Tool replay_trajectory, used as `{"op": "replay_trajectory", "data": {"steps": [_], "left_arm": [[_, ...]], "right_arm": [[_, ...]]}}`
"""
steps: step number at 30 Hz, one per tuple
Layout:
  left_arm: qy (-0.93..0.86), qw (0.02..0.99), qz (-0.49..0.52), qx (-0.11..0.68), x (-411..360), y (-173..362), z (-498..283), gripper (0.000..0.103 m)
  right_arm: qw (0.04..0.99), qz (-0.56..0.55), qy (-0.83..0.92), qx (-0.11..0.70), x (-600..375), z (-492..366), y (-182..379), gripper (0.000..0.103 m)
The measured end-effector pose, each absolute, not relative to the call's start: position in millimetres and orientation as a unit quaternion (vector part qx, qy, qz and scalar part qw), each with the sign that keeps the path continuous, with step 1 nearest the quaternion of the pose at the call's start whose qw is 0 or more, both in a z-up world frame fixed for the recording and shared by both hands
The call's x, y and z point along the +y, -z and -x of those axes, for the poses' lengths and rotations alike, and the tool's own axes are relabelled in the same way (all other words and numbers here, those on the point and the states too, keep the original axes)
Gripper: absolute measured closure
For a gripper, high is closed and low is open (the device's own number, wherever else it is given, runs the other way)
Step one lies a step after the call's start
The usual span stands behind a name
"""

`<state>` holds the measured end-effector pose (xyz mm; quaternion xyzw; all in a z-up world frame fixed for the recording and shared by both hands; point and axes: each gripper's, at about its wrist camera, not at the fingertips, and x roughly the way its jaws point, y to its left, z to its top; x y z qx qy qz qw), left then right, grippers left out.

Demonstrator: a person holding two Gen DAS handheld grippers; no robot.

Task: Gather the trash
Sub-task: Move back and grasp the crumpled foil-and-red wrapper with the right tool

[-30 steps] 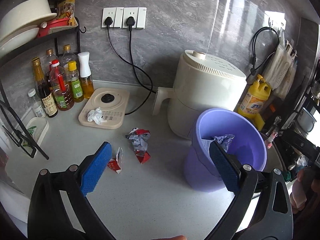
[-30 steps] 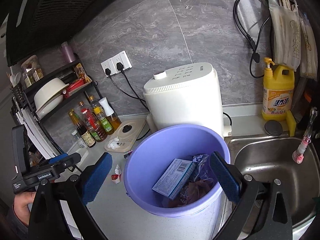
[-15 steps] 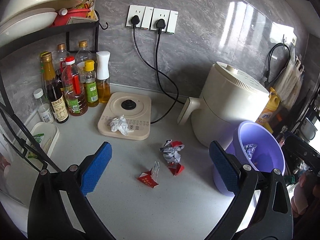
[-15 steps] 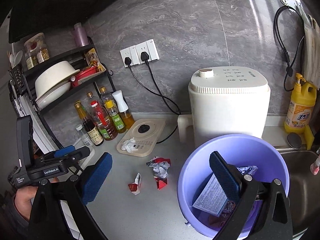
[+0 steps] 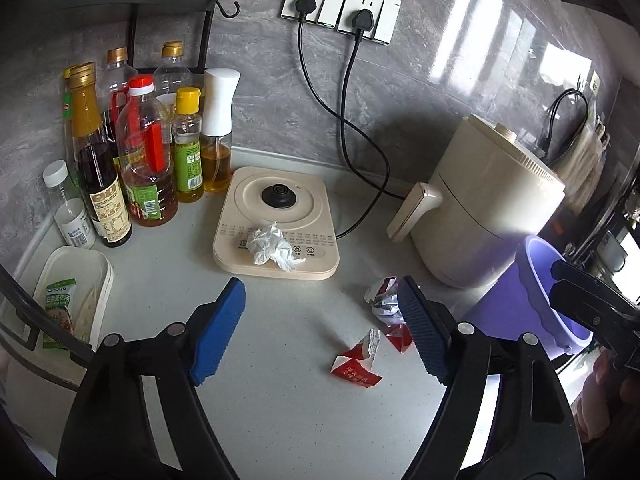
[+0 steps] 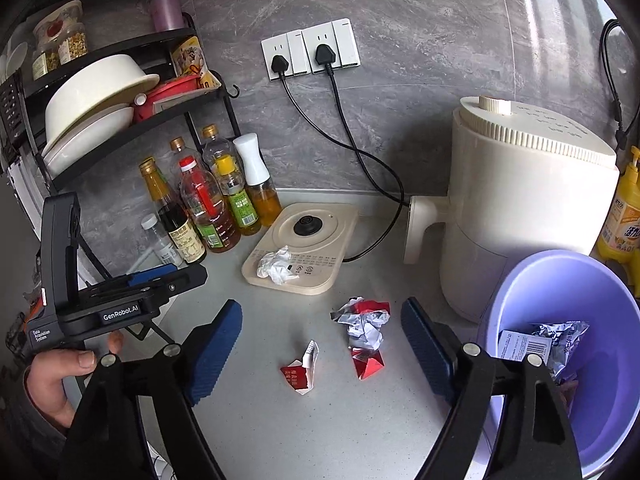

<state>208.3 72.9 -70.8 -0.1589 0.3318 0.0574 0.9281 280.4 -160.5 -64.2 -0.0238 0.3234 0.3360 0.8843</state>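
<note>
Hovering above the pale speckled table (image 5: 280, 400), the left tool (image 5: 320, 332) is standing with its blue pads wide apart and nothing between them. The right tool (image 6: 320, 346) is likewise gaping, empty, over the same stretch of table.

Three pieces of trash are lying in the open. A crumpled white tissue (image 5: 272, 246) is resting on the front edge of a cream kettle base (image 5: 280, 200), over its row of printed buttons. A crumpled red-and-silver wrapper (image 6: 362, 322) is sitting on the table in front of that base, with a torn red corner of it touching its near side. Just beside it, a small torn red packet (image 6: 300, 372) is lying flat with a white flap sticking up.

A purple bucket (image 6: 600, 280) is standing at the right, near a cream air fryer (image 6: 520, 200), and is already holding a blue printed box (image 6: 520, 346) and a silver foil bag (image 6: 560, 336). In the right wrist view, a hand (image 6: 52, 384) is gripping the handle of the left tool at the far left. A cluster of oil and sauce bottles (image 5: 140, 152) is crowding the back corner under a black dish rack (image 6: 120, 92), and two black plugs are sitting in the wall sockets (image 5: 340, 12).
</note>
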Motion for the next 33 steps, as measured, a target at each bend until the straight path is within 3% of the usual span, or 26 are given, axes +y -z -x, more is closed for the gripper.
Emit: {"op": "replay_trajectory", "data": {"steps": [14,29,31,33], "left_arm": [[-0.018,0.921,0.155,0.356,114,115,-280,0.034],[-0.022,0.905,0.143,0.401,133,179,-349,0.034],[-0.026,0.903,0.137,0.405,133,184,-355,0.037],[-0.026,0.900,0.135,0.413,132,188,-360,0.050]], "right_arm": [[0.865,0.069,-0.303,0.395,-97,-338,115,0.026],[0.843,0.116,-0.253,0.460,-67,-399,182,0.012],[0.841,0.122,-0.246,0.467,-65,-403,189,0.012],[0.840,0.123,-0.241,0.470,-65,-406,195,0.012]]}}
